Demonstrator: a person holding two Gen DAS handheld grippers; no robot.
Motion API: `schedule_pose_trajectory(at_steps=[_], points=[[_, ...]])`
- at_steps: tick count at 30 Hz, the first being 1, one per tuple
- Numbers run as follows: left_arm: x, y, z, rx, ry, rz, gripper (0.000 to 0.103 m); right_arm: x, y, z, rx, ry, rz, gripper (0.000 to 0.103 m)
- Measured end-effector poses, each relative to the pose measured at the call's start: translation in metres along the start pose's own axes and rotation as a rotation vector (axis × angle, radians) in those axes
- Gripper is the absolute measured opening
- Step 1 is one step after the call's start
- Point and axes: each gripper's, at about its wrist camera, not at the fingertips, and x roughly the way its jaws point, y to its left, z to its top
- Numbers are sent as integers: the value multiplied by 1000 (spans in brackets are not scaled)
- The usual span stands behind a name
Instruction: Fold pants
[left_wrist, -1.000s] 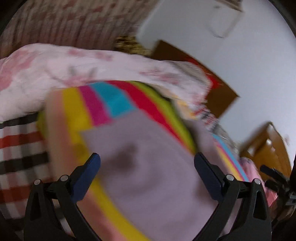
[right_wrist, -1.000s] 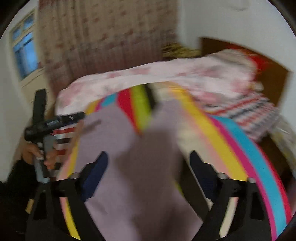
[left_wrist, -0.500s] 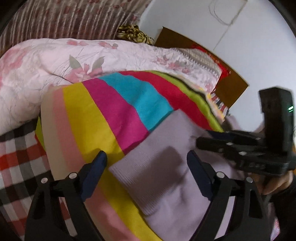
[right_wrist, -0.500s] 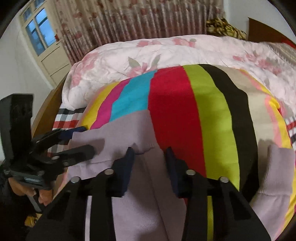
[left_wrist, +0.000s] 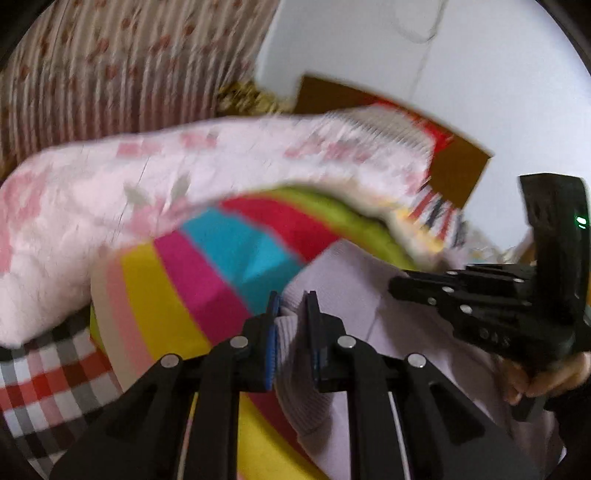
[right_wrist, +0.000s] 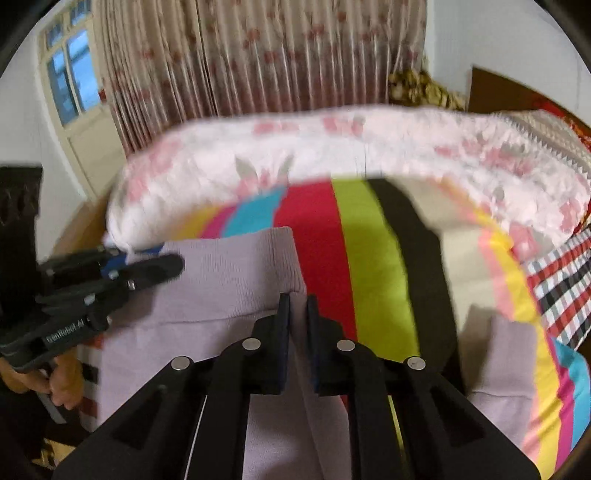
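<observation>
Left gripper (left_wrist: 291, 306) is clamped on the ribbed edge of the lilac pants (left_wrist: 354, 295), fabric pinched between its fingers (left_wrist: 272, 332), left corner of that edge. Right gripper (right_wrist: 297, 304) is also closed on the pants (right_wrist: 229, 280), pinching the right corner of the same ribbed edge; cloth runs between the pads toward the camera. Each gripper shows in the other's view: right gripper (left_wrist: 399, 286) at the right side of the pants, left gripper (right_wrist: 173, 262) at their left side, a bare hand (right_wrist: 61, 380) under its body.

Pants lie on the striped blanket (right_wrist: 373, 273), bands of yellow, magenta, cyan, red, lime, black. One lilac leg end (right_wrist: 506, 354) lies apart to the right of the held edge, on the same blanket. Beyond the pants, at the far side of the blanket, is a pink floral quilt (right_wrist: 332, 155), bunched. Checked sheet (right_wrist: 561, 284) shows right of the blanket, and left of it in the left wrist view (left_wrist: 44, 376). Behind the quilt hang patterned curtains (right_wrist: 258, 55), window (right_wrist: 70, 81) to their left. Brown headboard (left_wrist: 454, 166) sits behind the quilt's right end. Both views motion-blurred.
</observation>
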Motion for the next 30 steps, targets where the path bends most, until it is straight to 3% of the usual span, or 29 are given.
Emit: schedule_pose_trajectory(at_steps=[1, 3, 4, 5, 6, 7, 9, 12, 15, 17, 18, 21, 22, 25, 28, 30], points=[[20, 7, -11, -9, 55, 91, 11, 15, -1, -4, 4, 43, -5, 14], [27, 19, -25, -29, 51, 106, 15, 22, -7, -12, 45, 24, 34, 19], [22, 22, -26, -39, 44, 125, 24, 19, -12, -11, 70, 39, 53, 33], [14, 22, -25, -47, 41, 196, 31, 13, -16, -9, 92, 58, 75, 61], [6, 23, -25, -55, 35, 247, 51, 6, -18, -8, 108, 55, 91, 69], [-10, 22, -24, -80, 2, 280, 63, -8, -22, -6, 120, 26, 93, 71], [-35, 15, -24, -111, -56, 246, 71, -51, -34, -2, 108, -43, 42, 71], [-67, -14, -26, -84, -114, 67, 97, -97, -62, -8, 144, -84, -40, 67], [-66, -37, -31, -72, -76, -71, 98, -108, -71, -28, 123, -18, -158, 54], [-56, -52, -39, -89, -33, -168, 98, -99, -67, -45, 115, 40, -171, 42], [-48, -60, -45, -85, 7, -216, 98, -92, -62, -53, 104, 69, -186, 41], [-29, -74, -59, -48, 85, -227, 98, -69, -56, -69, 100, 129, -217, 42], [-20, -76, -63, -45, 157, -221, 98, -60, -55, -74, 87, 151, -248, 42], [-33, -68, -71, -58, 134, -210, 98, -45, -51, -84, 39, 182, -311, 41], [-49, -52, -70, -87, 113, -208, 98, -48, -49, -87, 30, 172, -309, 18], [-60, -43, -70, -126, 101, -232, 98, -55, -46, -86, 33, 151, -301, 13]])
